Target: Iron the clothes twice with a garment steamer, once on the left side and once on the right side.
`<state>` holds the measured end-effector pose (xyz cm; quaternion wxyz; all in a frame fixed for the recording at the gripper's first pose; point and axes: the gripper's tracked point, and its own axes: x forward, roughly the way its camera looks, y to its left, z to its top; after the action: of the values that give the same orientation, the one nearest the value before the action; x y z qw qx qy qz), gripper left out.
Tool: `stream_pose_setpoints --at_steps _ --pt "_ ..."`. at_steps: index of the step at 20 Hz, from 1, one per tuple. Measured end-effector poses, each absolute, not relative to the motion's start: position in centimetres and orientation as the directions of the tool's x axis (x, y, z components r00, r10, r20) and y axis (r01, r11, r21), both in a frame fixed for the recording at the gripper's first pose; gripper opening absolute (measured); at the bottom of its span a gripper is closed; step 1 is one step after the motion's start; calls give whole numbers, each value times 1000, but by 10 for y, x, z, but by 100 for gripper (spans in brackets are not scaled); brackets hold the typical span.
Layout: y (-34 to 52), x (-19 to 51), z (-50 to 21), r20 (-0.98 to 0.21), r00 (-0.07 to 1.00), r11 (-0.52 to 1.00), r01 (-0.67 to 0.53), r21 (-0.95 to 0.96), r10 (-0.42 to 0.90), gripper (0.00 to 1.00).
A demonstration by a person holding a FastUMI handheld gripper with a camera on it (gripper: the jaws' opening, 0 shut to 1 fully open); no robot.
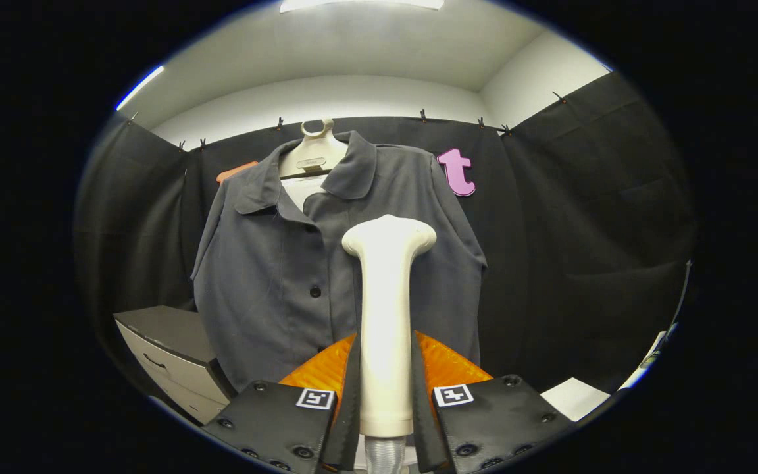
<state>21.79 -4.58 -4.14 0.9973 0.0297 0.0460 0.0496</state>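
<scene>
here, claw (385, 395) clamped on smooth steamer (387, 316), seemingly near matte shirt (267, 276)

Drawer cabinet (168, 359) lower left (one handle visible), ceiling light (359, 4).

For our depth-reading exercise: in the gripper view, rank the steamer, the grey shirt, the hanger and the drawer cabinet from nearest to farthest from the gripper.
1. Steamer: clamped between the gripper fingers.
2. Grey shirt: hanging just beyond the steamer head.
3. Hanger: atop the shirt, higher up.
Drawer cabinet: low, beside the shirt; too close to call against it.

One shirt (326, 263), one steamer (387, 316), one hanger (316, 155), one cabinet (168, 355).
</scene>
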Motion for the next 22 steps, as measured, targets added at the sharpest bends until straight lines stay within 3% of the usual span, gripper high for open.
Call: stream_pose_setpoints --at_steps 22 --pt "-58 170 -170 -322 944 993 -42 106 75 41"
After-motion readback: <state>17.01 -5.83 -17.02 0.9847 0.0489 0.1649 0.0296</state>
